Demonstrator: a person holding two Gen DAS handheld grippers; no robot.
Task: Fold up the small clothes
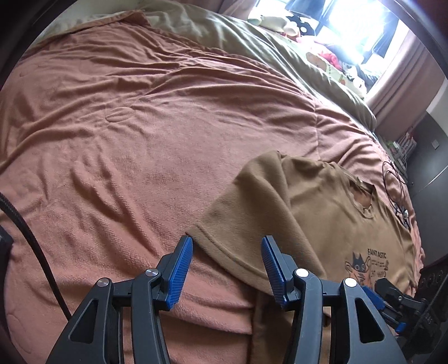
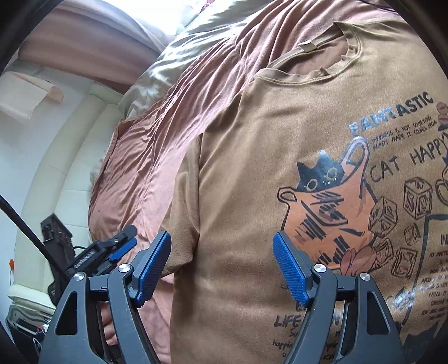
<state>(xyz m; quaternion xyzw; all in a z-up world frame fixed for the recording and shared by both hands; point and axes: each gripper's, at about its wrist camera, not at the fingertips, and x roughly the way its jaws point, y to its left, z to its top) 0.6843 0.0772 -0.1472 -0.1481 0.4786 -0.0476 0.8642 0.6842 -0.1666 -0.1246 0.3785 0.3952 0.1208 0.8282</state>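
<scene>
**Sleeve folded in, both grippers empty over the shirt**

Nearest in the left wrist view, the left gripper [image 1: 226, 268] stands part open with nothing between its pads, poised over the sleeve [image 1: 252, 212]; the sleeve lies turned in over the body of the shirt [image 1: 336, 218], which suggests a side fold just laid down; in the right wrist view the right gripper [image 2: 222, 268] is spread wide and empty above the chest, beside the cat print [image 2: 324, 201], likely placed to steady or take the next fold; the shirt lies face up on the blanket [image 1: 140, 140], collar [image 2: 322, 70] away from the person; no containers are in view; farther off, a tan quilt [image 1: 252, 47] and a bright window [image 1: 350, 25]
</scene>
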